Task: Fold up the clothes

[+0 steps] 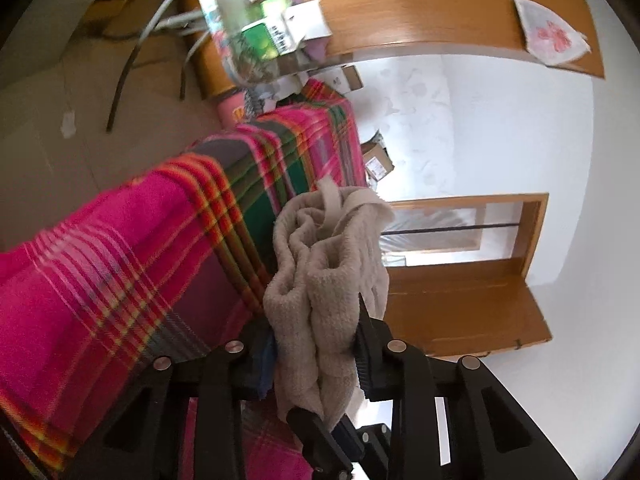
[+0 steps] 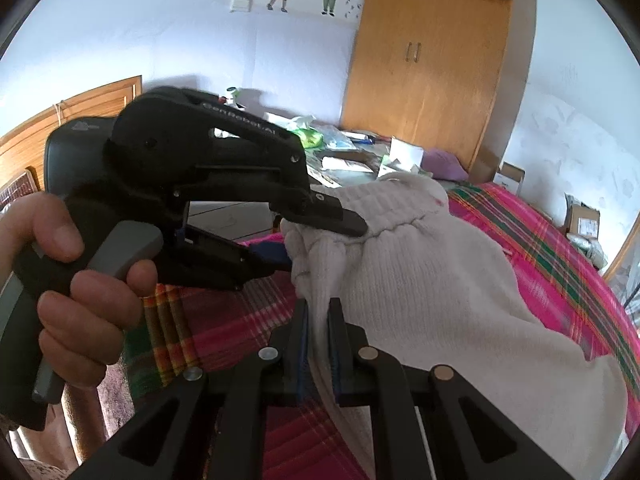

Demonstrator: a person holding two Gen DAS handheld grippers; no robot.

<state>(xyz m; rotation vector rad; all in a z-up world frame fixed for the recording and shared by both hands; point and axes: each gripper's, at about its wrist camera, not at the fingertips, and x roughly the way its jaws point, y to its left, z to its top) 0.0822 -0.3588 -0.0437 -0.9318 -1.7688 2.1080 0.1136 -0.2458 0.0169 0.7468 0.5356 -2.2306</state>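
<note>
Garment: my white ribbed knit garment (image 2: 420, 280), waistband bunched, hangs above the pink plaid bedspread (image 2: 560, 248).
Right gripper (image 2: 318, 320): clenched on its edge.
Left gripper (image 2: 320, 236): my jaws straddle the bunched band; grip unclear.
Room: bedspread clear rightward; wardrobe (image 2: 432, 80) behind.
</note>
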